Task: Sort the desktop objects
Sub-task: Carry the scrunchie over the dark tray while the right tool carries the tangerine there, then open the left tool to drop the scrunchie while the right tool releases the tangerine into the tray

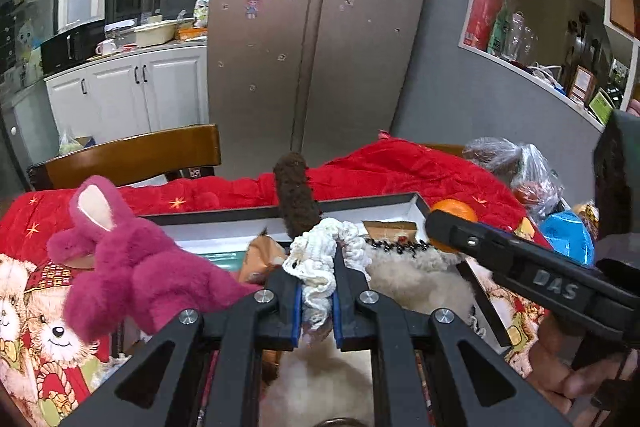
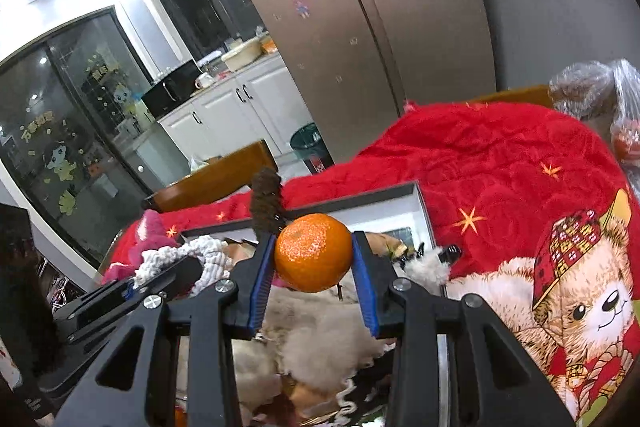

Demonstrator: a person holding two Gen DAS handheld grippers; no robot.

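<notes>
Left gripper (image 1: 316, 293): jaws drawn narrow, blue pads clamped on a white knitted scrunchie (image 1: 320, 259), which bunches above the fingertips and hangs between them. Right gripper (image 2: 313, 267): jaws part-open, pads pressing both sides of an orange (image 2: 313, 251), held clear above the box contents. In the left view the right gripper enters from the right, with the orange visible at its tip near the box's far right corner. Box (image 1: 404, 198): shallow, dark-rimmed, white inside, lying on a red blanket (image 1: 400, 167) printed with bears. Inside it, below both grippers: pale fluffy material (image 1: 416, 279) and a dark beaded strip (image 1: 396, 246). A brown fuzzy piece (image 1: 296, 195) stands upright at the box's far rim. A pink plush toy (image 1: 132, 263) lies just beside the box on its left. Clear bags (image 1: 524, 167) sit on the blanket's far right. A wooden chair (image 1: 136, 155) stands behind the blanket, a steel fridge (image 1: 320, 27) beyond it.
</notes>
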